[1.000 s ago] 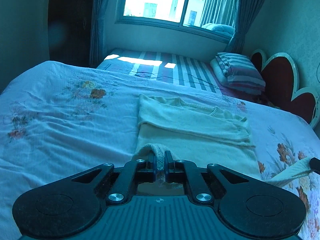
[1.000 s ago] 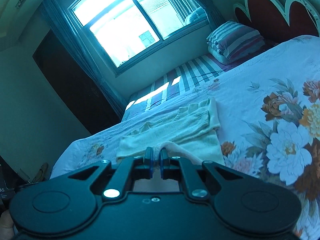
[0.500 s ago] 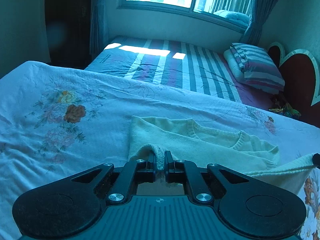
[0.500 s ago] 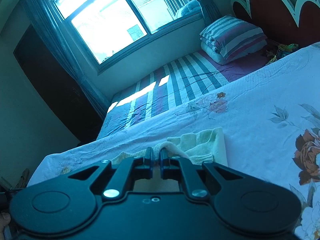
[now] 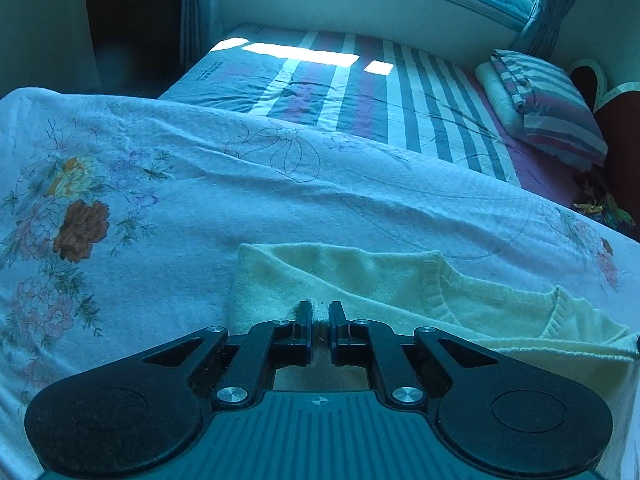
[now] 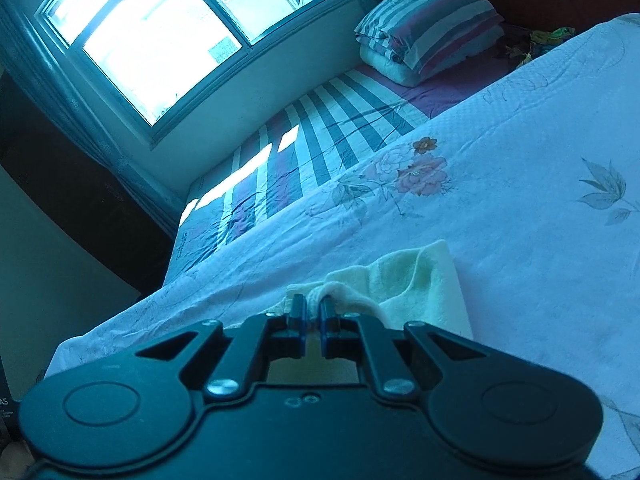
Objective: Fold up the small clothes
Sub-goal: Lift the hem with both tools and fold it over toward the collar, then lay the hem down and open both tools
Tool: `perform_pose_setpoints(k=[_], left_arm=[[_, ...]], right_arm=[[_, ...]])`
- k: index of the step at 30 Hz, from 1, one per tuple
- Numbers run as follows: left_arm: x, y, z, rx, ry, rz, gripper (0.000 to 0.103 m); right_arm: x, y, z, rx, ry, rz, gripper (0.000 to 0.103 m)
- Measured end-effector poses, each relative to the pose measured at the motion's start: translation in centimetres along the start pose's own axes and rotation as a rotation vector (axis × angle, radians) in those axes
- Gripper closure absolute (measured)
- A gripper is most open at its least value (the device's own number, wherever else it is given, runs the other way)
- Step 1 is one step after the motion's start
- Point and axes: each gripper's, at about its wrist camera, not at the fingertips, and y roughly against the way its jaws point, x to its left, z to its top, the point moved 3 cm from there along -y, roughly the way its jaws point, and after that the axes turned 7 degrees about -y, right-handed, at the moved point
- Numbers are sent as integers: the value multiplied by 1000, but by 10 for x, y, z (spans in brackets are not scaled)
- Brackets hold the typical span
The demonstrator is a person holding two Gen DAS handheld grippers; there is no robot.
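Sweater: pale yellow knit, ribbed neckline facing up, lying on the floral bedspread at its near side.
Fold edge: the near hem is lifted over the body, its rim stretched between the two grippers.
Left gripper: jaws nearly closed, pinching the hem.
Right gripper: jaws nearly closed on the sweater's edge.
Open room: bare bedspread to the left, right and far side.
Far: striped sheet, striped pillow, window.

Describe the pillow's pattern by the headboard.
The pillow is striped purple, grey and white, clearest in the right wrist view.
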Motion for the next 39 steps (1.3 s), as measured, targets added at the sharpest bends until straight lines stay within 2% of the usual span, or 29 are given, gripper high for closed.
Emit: perform_pose_setpoints(k=[5,15,18,23,25,26,27,28,29,30,32,35,37,39], left_arm=[[4,-20,13,13,30,16,96],[-6,-48,34,30,-8,41,96],[-5,-56,39,32,-16,70,96],[0,-61,44,19,-31,73,96],[3,-56,45,7,-49,87,96],[7,-50,44,-24,-43,75,95],[10,-45,44,-42,-44,67,89],[15,-40,43,-49,-47,59,33],[19,-35,42,-72,-50,64,9],[22,-30,41,-102,-66,59,0],[22,-25,35,-152,-136,27,0],[12,-27,25,-215,-310,83,0],[7,-36,21,-234,-367,87,0],[3,-42,21,-266,-389,60,0]], right_arm=[[-6,-17,3,11,-29,-25,95],[-6,-41,19,-6,-68,-47,96],[-13,-50,22,-2,-87,-61,97],[-23,-56,24,-13,-97,-80,97],[-21,-51,26,-22,-71,-86,79],[-21,-47,26,-32,-62,-81,58],[-21,-43,26,-46,-44,-79,41],[-19,-36,27,-66,-2,-70,33],[-18,-30,27,-73,44,-66,26],[-16,-25,26,-73,96,-71,29],[-12,-20,23,-41,233,-75,34],[-4,-22,12,-11,477,-130,38],[0,-26,6,5,562,-141,46],[5,-28,2,2,613,-134,52]])
